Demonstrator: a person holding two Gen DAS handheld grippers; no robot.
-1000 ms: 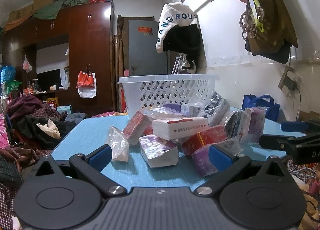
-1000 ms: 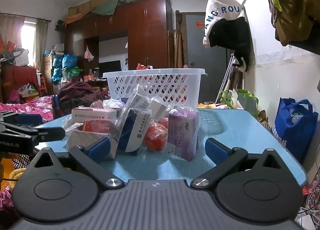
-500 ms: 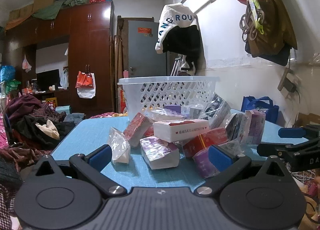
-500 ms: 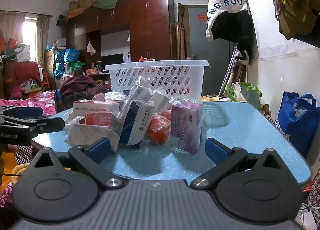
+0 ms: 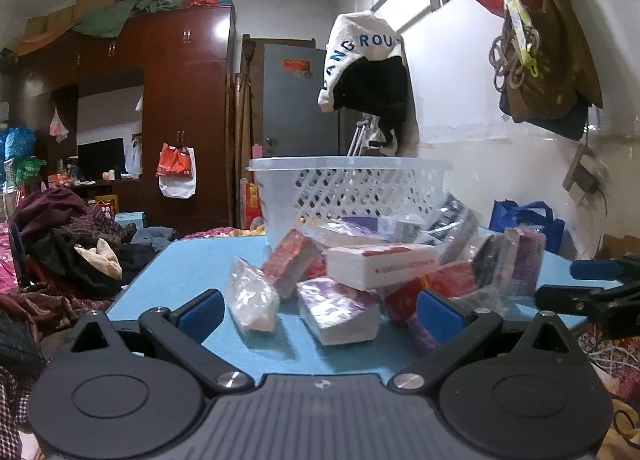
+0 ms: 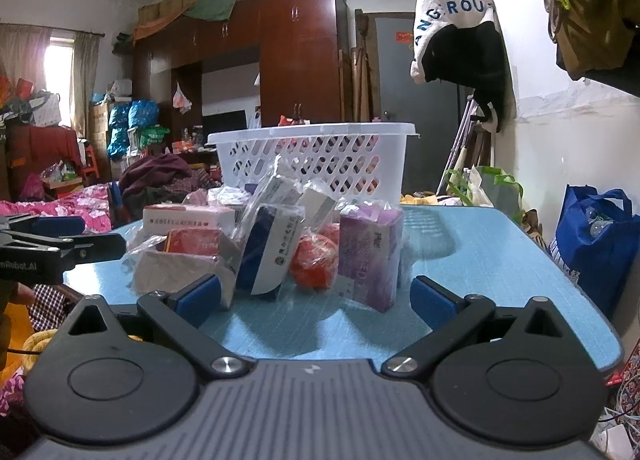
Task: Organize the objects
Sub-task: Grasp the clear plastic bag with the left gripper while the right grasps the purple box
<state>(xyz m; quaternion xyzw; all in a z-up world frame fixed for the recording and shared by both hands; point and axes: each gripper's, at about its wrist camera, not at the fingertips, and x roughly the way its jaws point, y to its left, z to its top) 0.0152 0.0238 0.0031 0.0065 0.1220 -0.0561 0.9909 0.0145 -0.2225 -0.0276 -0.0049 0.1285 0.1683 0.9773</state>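
Nothing appears sorted yet: all packets lie heaped on the table before the basket. Left gripper and right gripper both stand wide and empty.

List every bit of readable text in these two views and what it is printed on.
"ANG ROU": white and black garment hanging on the wall, rest folded away.
"nRobot.AI": left gripper body, seen from the right wrist view, start cut off.
Print on the packets, boxes and door sign: too small or blurred.

A lived-in home bedroom: ahead of the grippers stands a tall wooden wardrobe, with heaped clothes and pink floral bedding left.
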